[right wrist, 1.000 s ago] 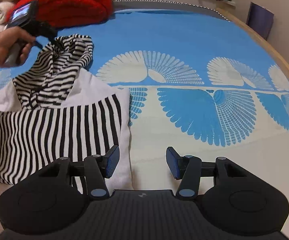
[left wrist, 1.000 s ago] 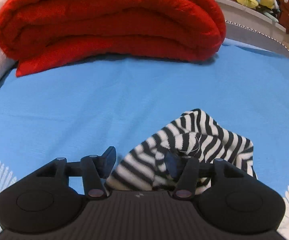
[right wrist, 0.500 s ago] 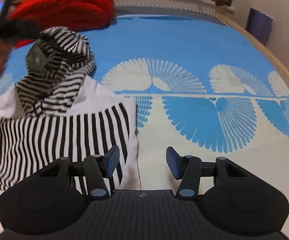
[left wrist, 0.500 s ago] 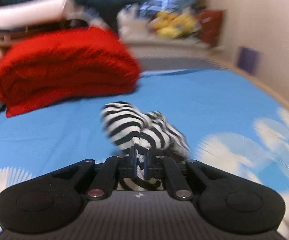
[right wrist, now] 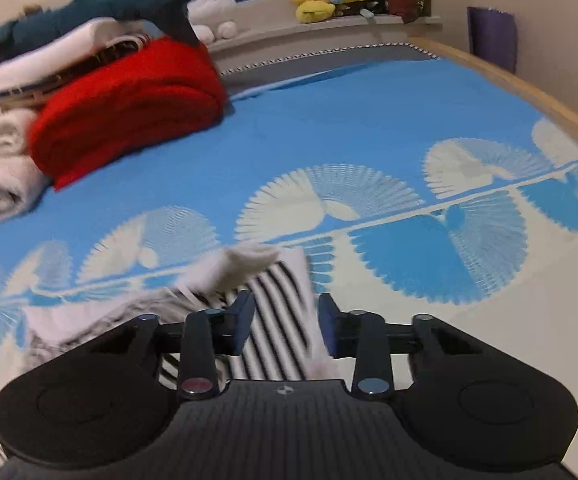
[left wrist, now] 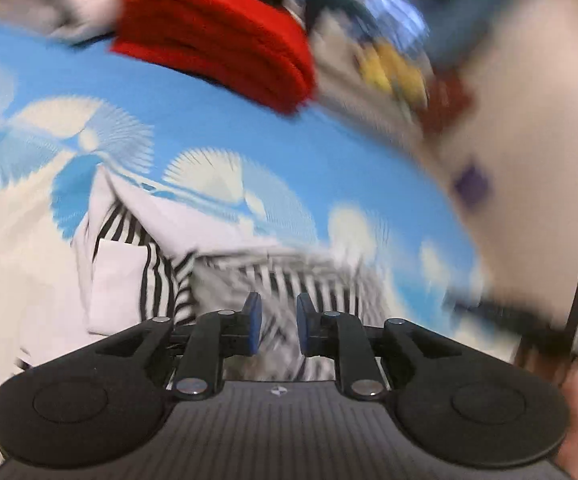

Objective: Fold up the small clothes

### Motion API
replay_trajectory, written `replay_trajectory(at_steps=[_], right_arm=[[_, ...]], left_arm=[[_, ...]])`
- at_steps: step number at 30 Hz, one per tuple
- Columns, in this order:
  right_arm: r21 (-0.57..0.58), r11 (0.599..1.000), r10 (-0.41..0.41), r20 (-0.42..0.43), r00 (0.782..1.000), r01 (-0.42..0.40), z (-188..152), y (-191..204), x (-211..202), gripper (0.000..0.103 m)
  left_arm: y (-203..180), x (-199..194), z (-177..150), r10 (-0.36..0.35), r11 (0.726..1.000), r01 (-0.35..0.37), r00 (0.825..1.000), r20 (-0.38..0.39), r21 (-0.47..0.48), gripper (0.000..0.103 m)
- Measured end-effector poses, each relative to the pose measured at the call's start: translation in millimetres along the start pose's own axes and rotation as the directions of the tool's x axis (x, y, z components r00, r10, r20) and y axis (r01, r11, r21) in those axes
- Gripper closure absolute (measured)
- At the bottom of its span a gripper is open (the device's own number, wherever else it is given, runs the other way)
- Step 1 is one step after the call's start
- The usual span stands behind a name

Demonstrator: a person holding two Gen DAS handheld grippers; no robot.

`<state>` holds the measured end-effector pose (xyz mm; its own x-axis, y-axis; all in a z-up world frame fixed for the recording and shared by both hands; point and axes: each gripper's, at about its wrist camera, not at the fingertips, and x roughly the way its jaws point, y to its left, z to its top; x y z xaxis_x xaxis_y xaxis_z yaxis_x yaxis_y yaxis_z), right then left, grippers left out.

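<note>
**Hood carried over, both grippers at the striped garment**

The black-and-white striped hooded top (right wrist: 273, 320) lies on the blue bedspread (right wrist: 329, 128), on the near side of the folded red blanket (right wrist: 129, 100) and well apart from it. The blanket marks the far end of the bed; the garment sits toward the person, where both hands can reach it.

In the left wrist view the left gripper (left wrist: 277, 328) hangs over the garment, which shows blurred striped cloth (left wrist: 289, 276) ahead of the tips and a white panel (left wrist: 117, 280) lying to the blanket's near left. Its jaws stand a little apart and have just been opening. Striped cloth shows in the gap, yet the blue pads (left wrist: 253, 320) do not appear to press on it, so this reads as a release: the hood seems to have been laid across the body to make a fold, and the grip is no longer needed.

The right gripper (right wrist: 285, 328) points down at the garment's edge on the side away from the blanket. Its jaws have just been closing, and a strip of striped and white fabric stands between them. Blur hides whether the pads (right wrist: 245, 320) bite the cloth yet. Judging by the placement, it is taking that edge to hold the garment steady or to start the next fold.

A smeared dark shape at the right of the left view is too blurred to name.
</note>
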<state>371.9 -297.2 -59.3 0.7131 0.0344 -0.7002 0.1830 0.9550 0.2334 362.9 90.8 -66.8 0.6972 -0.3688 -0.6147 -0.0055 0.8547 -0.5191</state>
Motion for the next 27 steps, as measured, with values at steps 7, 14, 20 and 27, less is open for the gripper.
replay_trajectory(at_steps=[7,14,20,27], right_arm=[[0.114,0.986,0.143,-0.205,0.968,-0.121,-20.5,8.9,36.9,0.067],[0.144,0.981,0.18,-0.406,0.896,-0.132,-53.8,31.0,83.0,0.057],[0.094,0.988,0.148,-0.384,0.911,-0.121,-61.9,53.0,88.2,0.1],[0.262,0.916,0.321,-0.018,0.947,-0.305,-25.9,33.2,39.4,0.102]], left_arm=[[43.1,64.9,10.5,0.081,0.945,-0.124,0.986,-0.148,-0.304,0.068],[59.6,89.8,-1.7,0.118,0.954,-0.174,0.966,-0.229,-0.242,0.059],[58.6,90.3,-5.6,0.127,0.962,-0.177,0.964,-0.234,-0.206,0.103],[3.2,-19.2,33.7,-0.094,0.991,0.059,0.946,0.311,0.121,0.103]])
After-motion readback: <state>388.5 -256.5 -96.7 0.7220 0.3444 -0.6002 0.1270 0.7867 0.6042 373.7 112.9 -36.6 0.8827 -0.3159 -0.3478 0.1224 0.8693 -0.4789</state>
